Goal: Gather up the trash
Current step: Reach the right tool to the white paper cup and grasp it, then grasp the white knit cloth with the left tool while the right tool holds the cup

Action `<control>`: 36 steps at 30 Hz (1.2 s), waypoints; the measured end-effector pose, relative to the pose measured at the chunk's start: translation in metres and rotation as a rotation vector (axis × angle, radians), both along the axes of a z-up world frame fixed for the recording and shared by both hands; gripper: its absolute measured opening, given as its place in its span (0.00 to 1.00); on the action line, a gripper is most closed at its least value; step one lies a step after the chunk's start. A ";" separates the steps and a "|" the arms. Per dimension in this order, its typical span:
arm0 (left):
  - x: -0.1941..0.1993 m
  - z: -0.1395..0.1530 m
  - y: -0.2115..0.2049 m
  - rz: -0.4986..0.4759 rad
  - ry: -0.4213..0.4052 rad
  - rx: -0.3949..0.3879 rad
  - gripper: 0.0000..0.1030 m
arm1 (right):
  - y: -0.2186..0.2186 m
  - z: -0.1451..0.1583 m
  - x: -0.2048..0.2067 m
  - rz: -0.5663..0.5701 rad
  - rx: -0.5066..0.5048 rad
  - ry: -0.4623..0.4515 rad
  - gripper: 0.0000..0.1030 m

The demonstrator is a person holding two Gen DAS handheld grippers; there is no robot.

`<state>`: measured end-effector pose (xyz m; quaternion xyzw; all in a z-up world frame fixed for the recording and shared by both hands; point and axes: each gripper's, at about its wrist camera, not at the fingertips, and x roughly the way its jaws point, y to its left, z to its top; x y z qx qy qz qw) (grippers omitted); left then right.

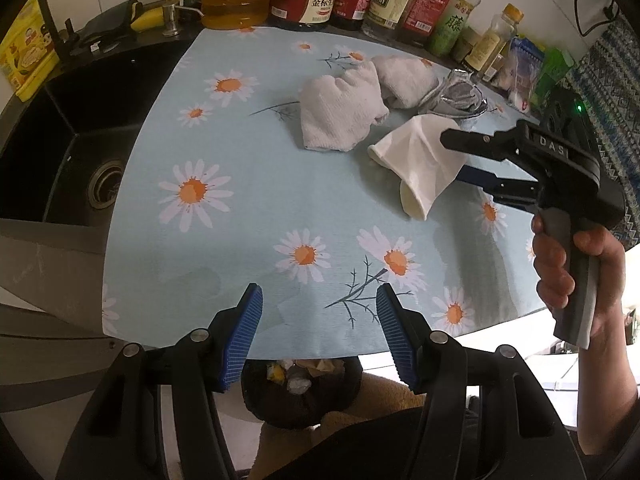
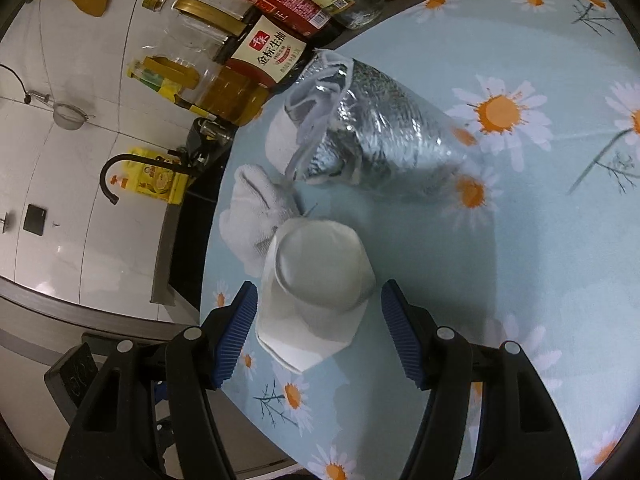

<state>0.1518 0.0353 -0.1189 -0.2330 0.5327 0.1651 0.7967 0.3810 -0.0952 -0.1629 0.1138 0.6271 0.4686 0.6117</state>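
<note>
One crushed paper cup (image 2: 316, 292) lay on the daisy tablecloth (image 2: 520, 240), between the spread fingers of the right gripper (image 2: 318, 332), not gripped. Left gripper (image 1: 320, 336) released, empty. One foil bag (image 2: 372, 128), two white cloths (image 1: 340, 112).

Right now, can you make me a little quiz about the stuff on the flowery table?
1. True or false: the right gripper has its jaws open around the crushed white paper cup.
2. What lies just beyond the cup? A) silver foil bag B) a banana C) a plate
3. Fill in: below the left gripper, past the table edge, sits a dark ____ with scraps inside.

Key: 1 true; 2 A; 3 bin
</note>
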 end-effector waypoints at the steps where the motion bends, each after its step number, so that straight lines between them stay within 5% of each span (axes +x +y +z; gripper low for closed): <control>1: 0.001 0.000 0.000 0.001 0.003 0.000 0.55 | 0.001 -0.003 0.001 -0.002 0.002 0.006 0.63; 5: 0.003 0.004 -0.003 -0.001 0.005 0.004 0.56 | 0.001 -0.011 0.006 -0.007 0.031 0.054 0.62; 9: 0.004 0.004 -0.005 -0.002 0.012 0.001 0.56 | 0.000 -0.018 0.009 -0.011 0.046 0.084 0.49; 36: 0.057 0.009 0.008 -0.079 -0.026 0.091 0.61 | -0.080 0.015 0.001 -0.114 0.068 0.010 0.48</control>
